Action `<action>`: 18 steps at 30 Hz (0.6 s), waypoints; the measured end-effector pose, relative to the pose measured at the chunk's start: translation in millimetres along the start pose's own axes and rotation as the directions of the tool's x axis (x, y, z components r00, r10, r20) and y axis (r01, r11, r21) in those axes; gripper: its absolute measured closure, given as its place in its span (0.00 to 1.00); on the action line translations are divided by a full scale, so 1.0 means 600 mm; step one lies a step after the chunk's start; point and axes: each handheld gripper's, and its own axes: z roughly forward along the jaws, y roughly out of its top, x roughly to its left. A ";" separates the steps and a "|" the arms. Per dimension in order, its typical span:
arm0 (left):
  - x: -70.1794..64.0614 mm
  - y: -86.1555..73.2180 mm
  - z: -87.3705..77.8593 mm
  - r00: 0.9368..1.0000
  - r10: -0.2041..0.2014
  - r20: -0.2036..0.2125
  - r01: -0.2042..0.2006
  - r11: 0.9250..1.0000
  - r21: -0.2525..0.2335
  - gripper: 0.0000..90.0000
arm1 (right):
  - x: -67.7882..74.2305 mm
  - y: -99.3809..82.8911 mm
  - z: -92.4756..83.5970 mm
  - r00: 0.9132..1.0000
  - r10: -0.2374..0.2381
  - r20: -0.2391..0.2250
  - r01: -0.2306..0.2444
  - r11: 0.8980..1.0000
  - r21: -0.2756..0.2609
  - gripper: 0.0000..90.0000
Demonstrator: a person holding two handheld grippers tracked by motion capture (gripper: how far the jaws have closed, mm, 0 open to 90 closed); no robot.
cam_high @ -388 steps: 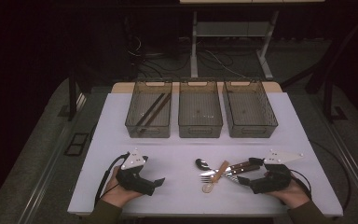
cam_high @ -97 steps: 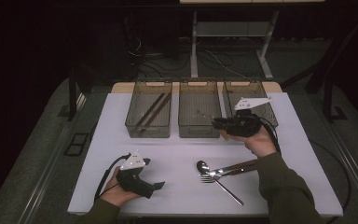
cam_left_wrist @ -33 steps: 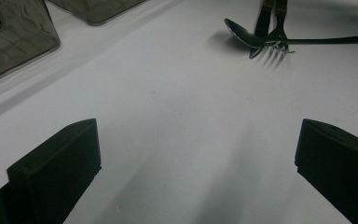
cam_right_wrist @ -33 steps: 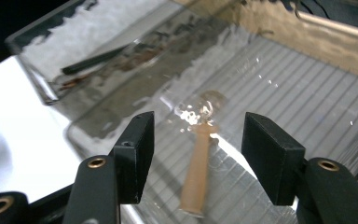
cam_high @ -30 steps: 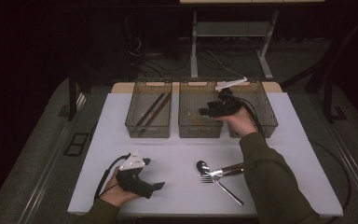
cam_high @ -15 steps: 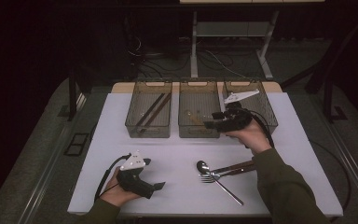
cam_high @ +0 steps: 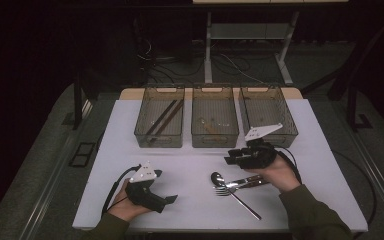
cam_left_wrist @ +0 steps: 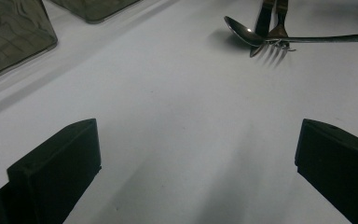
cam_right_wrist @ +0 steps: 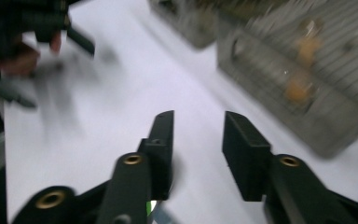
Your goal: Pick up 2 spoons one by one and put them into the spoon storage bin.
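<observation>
Hovering rt tongs [cam_high: 228, 160], empty, over cutlery [cam_high: 234, 184]

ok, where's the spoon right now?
High view: the spoon lies on the white table, front right, crossed with the fork, just below the right hand-held gripper.

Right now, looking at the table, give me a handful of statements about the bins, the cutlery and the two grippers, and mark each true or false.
1. Three bins stand in a row at the far side of the table. True.
2. The left bin holds long dark sticks. True.
3. The spoon lies inside the middle bin. False: it lies on the table beside the fork.
4. The right gripper clamps a fork. False: nothing is between its jaws.
5. The left gripper has its jaws wide apart. True.
</observation>
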 end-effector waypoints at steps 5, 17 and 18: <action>0.000 0.000 -0.002 1.000 -0.004 -0.006 0.004 1.000 -0.006 0.00 | 0.027 -0.038 0.001 0.999 -0.013 -0.036 0.015 0.999 0.038 0.91; -0.001 0.001 -0.001 1.000 0.003 -0.008 -0.003 1.000 0.001 0.00 | 0.074 -0.104 0.009 0.996 -0.063 -0.062 0.072 0.984 0.162 0.99; -0.001 0.001 -0.001 1.000 0.003 -0.009 -0.003 1.000 0.000 0.00 | 0.075 -0.108 0.010 0.996 -0.070 -0.060 0.079 0.983 0.168 0.99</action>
